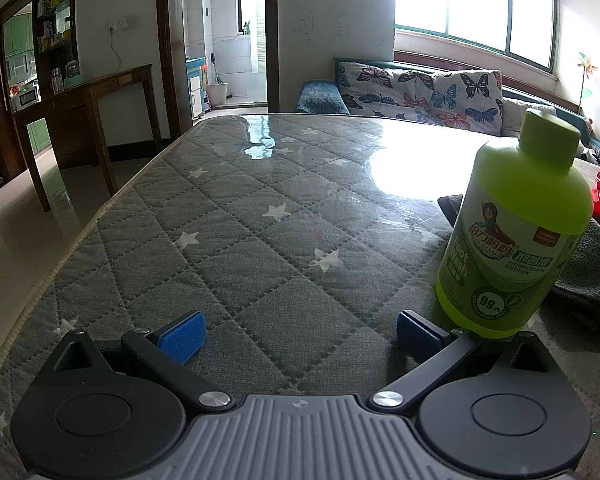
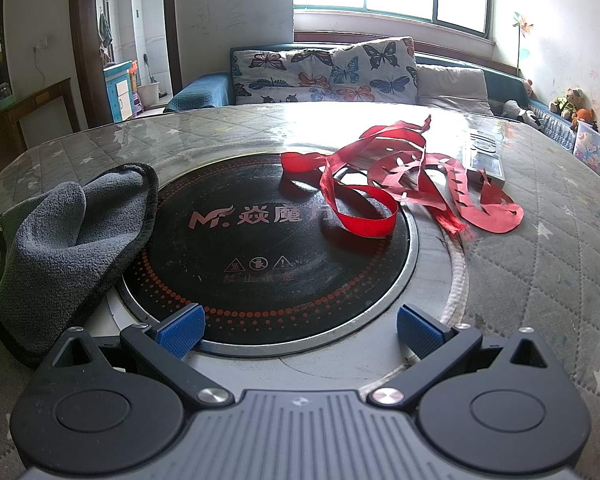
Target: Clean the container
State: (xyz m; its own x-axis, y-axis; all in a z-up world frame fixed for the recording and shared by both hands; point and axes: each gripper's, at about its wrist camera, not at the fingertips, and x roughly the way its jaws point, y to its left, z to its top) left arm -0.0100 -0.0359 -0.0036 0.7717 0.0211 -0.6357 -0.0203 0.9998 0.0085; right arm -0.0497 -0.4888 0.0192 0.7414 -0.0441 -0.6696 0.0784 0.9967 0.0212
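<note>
**Operator:** Left wrist view first. My left tongs (image 1: 298,338) are released, blue pads spread wide, nothing between them. They sit low over the quilted, star-patterned table (image 1: 228,216). The green bottle (image 1: 516,232), capped and upright, stands just beside the right-hand pad, apart from it. I take this bottle to be the container to be cleaned, though the task names none.

**Inspector:** Why is it standing there?

**Operator:** My judgement: it is set within easy reach of the left tongs so one side can steady it while the other wipes. The grey cloth (image 1: 584,272) lies right behind it, partly hidden by the bottle.

**Inspector:** Right wrist view?

**Operator:** My right tongs (image 2: 298,334) are likewise released and empty, hovering at the near rim of the round black cooktop (image 2: 260,248) sunk into the table. The grey cloth is bunched on the cooktop's left edge, one fold standing up, which offers a ridge to pinch. A sliver of green at the far left edge is the bottle.

**Inspector:** Obstructions?

**Operator:** Red ribbon (image 2: 364,216) and cut red paper strips (image 2: 476,196) are strewn across the cooktop's far right side, with a remote control (image 2: 485,156) beyond them. All sit well apart from the cloth and bottle.

**Inspector:** Status?

**Operator:** Not begun, in my assessment: cloth untouched, bottle ungripped. The next move would call for pinching the cloth.
</note>
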